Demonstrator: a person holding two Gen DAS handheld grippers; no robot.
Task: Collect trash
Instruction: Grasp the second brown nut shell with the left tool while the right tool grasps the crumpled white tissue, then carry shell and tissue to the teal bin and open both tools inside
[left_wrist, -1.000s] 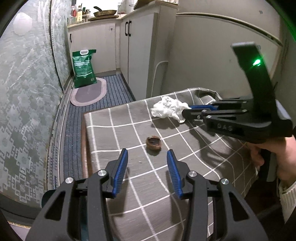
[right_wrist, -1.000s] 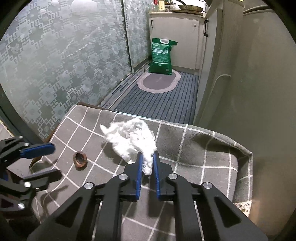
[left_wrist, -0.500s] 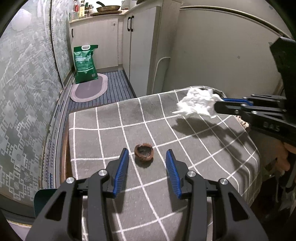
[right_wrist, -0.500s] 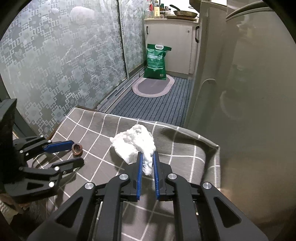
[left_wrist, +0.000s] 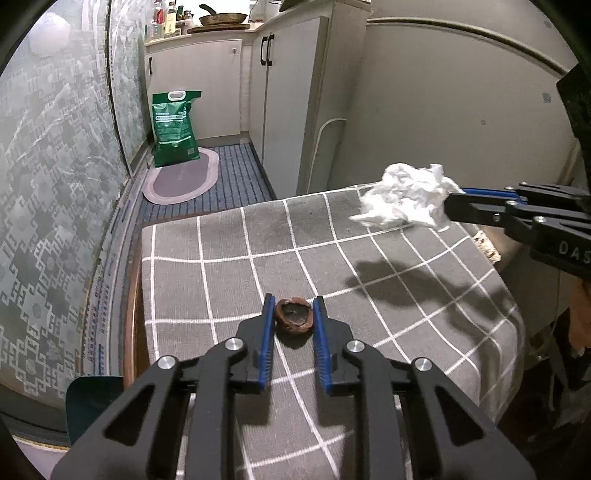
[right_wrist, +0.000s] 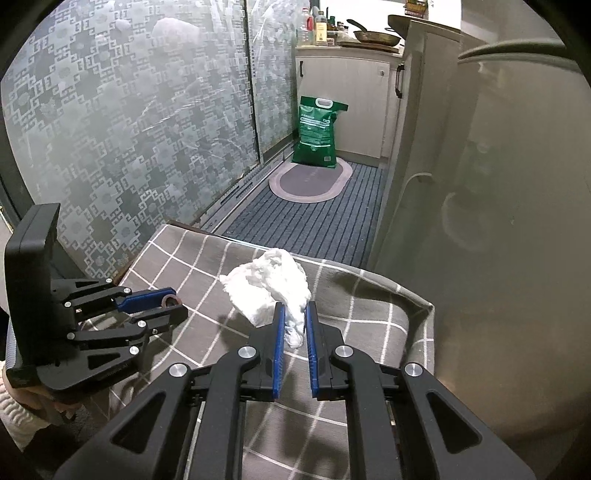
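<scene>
A small brown nut shell (left_wrist: 294, 316) lies on the grey checked tablecloth (left_wrist: 229, 266). My left gripper (left_wrist: 294, 312) has closed around it, both blue pads touching its sides; it also shows in the right wrist view (right_wrist: 170, 301). My right gripper (right_wrist: 293, 317) is shut on a crumpled white tissue (right_wrist: 271, 288) and holds it in the air above the table's far right corner. The tissue also shows in the left wrist view (left_wrist: 406, 201).
A green bag (left_wrist: 174, 127) stands on the floor by an oval mat (left_wrist: 181, 181). White cabinets (left_wrist: 280, 96) and a white appliance wall (left_wrist: 443, 110) lie beyond the table. A patterned glass door (right_wrist: 129, 129) runs along the left. A dark teal bin edge (left_wrist: 92, 402) shows at lower left.
My left gripper moved forward over the nut shell and closed on it. My right gripper lifted the tissue off the table, up and to the right.
</scene>
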